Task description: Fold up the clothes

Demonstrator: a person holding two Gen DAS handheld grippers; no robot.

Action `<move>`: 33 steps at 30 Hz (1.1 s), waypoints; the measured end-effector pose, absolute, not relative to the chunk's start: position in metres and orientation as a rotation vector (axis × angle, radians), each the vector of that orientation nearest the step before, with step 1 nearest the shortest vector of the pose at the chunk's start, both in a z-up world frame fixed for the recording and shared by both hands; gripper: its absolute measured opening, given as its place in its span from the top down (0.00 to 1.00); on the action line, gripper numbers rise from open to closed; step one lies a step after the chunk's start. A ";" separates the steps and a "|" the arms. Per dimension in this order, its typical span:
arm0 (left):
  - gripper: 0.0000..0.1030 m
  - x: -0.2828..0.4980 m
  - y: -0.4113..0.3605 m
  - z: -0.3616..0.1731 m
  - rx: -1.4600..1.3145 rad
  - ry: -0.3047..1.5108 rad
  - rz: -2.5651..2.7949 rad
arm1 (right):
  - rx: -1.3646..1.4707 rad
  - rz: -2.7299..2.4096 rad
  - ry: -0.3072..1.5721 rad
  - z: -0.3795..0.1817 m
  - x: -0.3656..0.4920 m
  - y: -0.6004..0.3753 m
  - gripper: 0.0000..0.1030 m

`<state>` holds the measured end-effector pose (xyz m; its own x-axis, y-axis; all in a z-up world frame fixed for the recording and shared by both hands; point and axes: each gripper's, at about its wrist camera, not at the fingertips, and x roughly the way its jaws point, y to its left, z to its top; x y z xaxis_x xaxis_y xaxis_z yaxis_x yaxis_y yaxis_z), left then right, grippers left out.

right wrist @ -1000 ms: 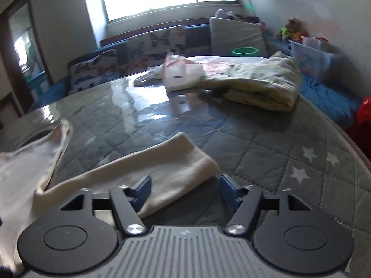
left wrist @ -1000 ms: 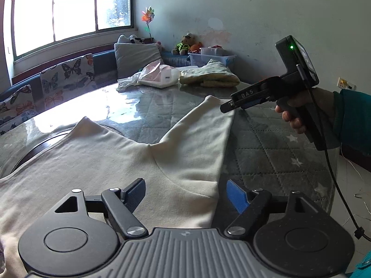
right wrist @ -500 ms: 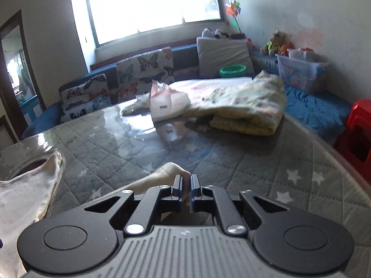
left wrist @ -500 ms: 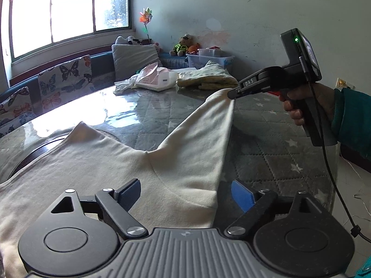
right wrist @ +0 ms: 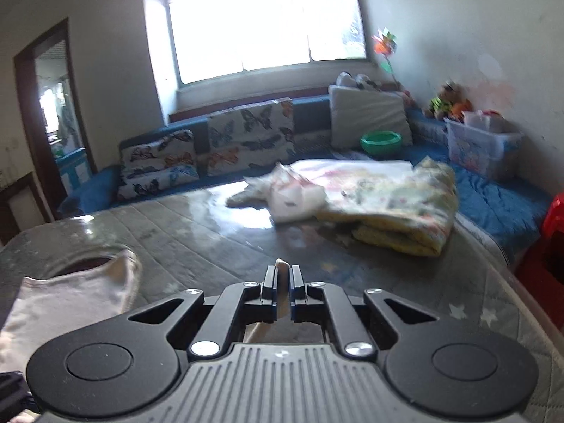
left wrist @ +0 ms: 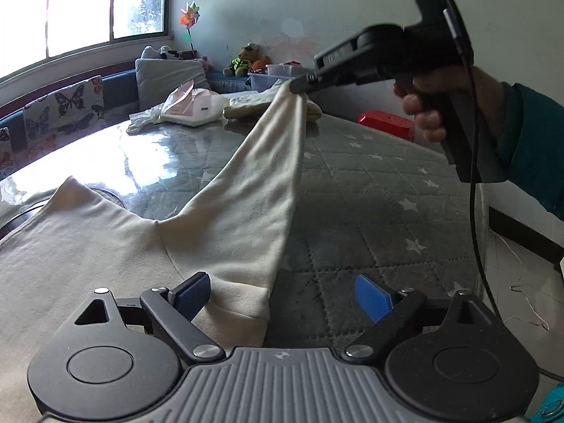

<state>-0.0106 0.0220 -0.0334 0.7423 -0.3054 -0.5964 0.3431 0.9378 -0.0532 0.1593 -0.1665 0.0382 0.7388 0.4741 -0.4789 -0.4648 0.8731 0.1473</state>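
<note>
Quilted table (left wrist: 370, 190): cream shirt (left wrist: 88, 253). Right gripper (right wrist: 282, 273) clamped on sleeve (left wrist: 261, 176) cuff, raised. Left gripper (left wrist: 282, 294), jaws apart, just widening, nothing pinched, straddling shoulder. Advice: pin shoulder, carry cuff across evenly.

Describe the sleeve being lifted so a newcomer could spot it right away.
Start at the round table under its grey star-quilted cover. A cream top lies spread on its near side. The sleeve is the one strip rising off the cover, its cuff pinched in the right gripper; the other sleeve lies flat.
</note>
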 end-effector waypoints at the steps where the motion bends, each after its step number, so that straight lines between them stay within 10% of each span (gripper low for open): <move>1: 0.10 -0.014 0.026 -0.030 0.046 0.630 -0.349 | 0.015 0.531 0.517 0.044 0.155 -0.164 0.95; 13: 0.07 -0.087 0.128 -0.005 -0.073 0.522 -0.040 | -0.119 0.863 0.350 0.110 0.071 -0.080 0.95; 27: 0.06 -0.144 0.203 -0.013 -0.209 0.483 0.208 | -0.278 1.231 0.478 0.057 -0.025 0.044 0.95; 33: 0.06 -0.143 0.203 -0.010 -0.199 0.474 0.210 | -0.321 1.286 0.554 0.036 -0.031 0.043 0.79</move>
<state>-0.1428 0.2034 -0.0097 0.8690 0.1531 -0.4706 -0.2450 0.9593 -0.1405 -0.0309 0.0427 0.0356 0.1767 0.8127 -0.5552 -0.9618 0.2624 0.0779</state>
